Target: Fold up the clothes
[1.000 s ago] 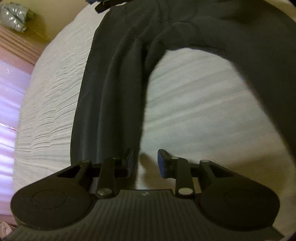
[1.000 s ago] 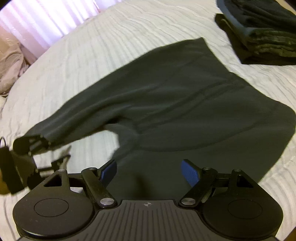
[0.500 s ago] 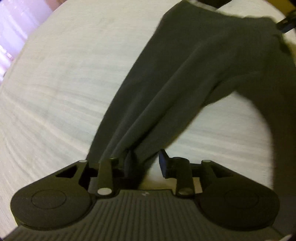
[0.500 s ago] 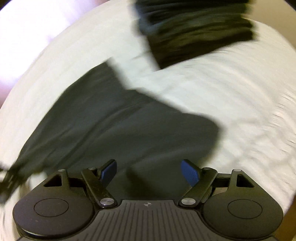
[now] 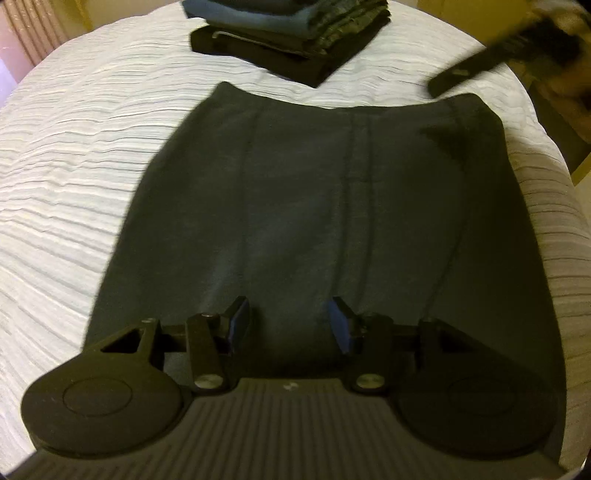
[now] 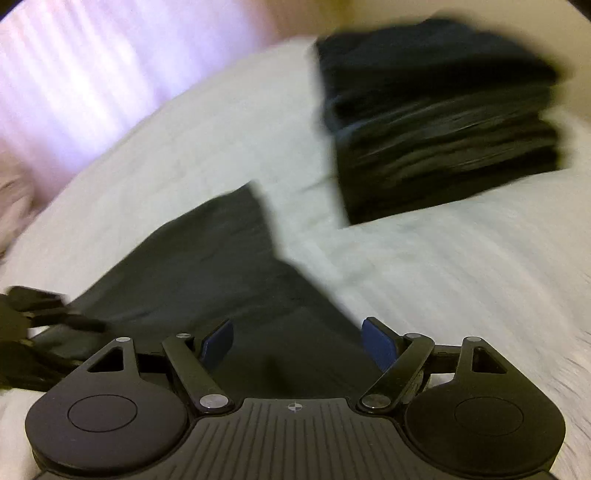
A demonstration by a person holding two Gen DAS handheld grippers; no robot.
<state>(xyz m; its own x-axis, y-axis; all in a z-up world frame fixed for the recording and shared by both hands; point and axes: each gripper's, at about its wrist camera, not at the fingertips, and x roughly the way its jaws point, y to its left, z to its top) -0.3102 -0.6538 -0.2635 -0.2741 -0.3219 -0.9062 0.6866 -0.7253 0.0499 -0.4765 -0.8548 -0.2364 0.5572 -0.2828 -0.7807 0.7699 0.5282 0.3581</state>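
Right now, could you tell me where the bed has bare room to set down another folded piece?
The widest bare bedspread lies left of the dark garment. A narrow strip runs between the garment's top edge and the folded stack. The garment's right side is tighter: the bed edge is close and the right gripper hangs there.

Your left hand-held gripper has let go of the trouser leg it pinched a second ago; its jaws are opening with nothing pressed between them. The dark trousers, spread out before, now lie folded flat on the bed. Your right hand-held gripper has swung toward the stack of folded clothes.
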